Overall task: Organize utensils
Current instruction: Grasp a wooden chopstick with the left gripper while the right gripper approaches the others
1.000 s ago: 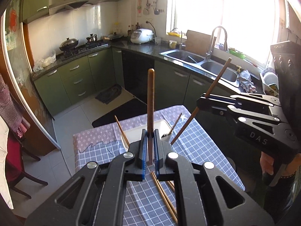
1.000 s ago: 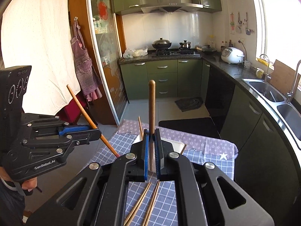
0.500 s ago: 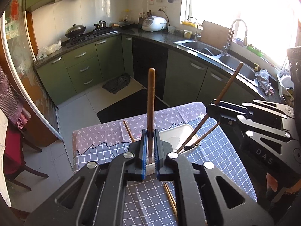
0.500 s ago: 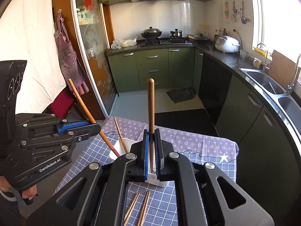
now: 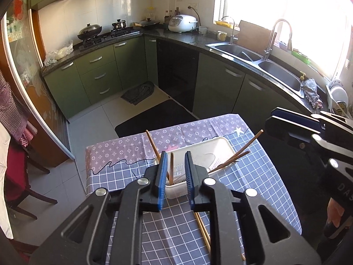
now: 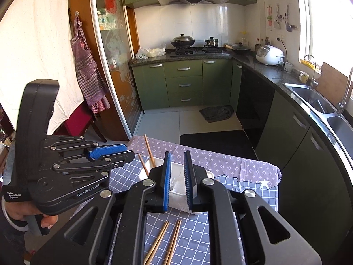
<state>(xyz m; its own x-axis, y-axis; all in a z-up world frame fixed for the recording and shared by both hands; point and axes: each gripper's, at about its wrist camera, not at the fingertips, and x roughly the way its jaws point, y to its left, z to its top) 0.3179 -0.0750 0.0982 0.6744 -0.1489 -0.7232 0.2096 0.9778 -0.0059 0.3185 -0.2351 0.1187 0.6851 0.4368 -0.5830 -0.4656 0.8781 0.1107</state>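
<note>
**Both chopsticks let go into the white basket**

The white basket [image 5: 199, 154] sits on the checked tabletop [image 5: 253, 176], and chopsticks now lean out of it in several directions: one tilting up at its far left corner [image 5: 152, 143], two slanting out over its right rim [image 5: 249, 143], and one short stub standing just inside the near wall [image 5: 171, 165], right between the left gripper [image 5: 174, 174] and the basket floor. That gripper's jaws have just been opening, and they stand apart with blue pads clear of the stick; it looks released, not held. The right gripper [image 6: 176, 176] hovers over the same basket from the other side, jaws also just opened, with only white plastic visible between them.

What counts next lies the other way. Loose chopsticks [image 6: 165, 240] rest flat on the tabletop on the near side of the basket, underneath and behind both sets of jaws, long axes running roughly away from the person toward the basket. From the right wrist view they sit almost straight below that gripper, so I'd judge the right hand the nearer one; either must pull back and dip before it can pinch across a stick.
</note>
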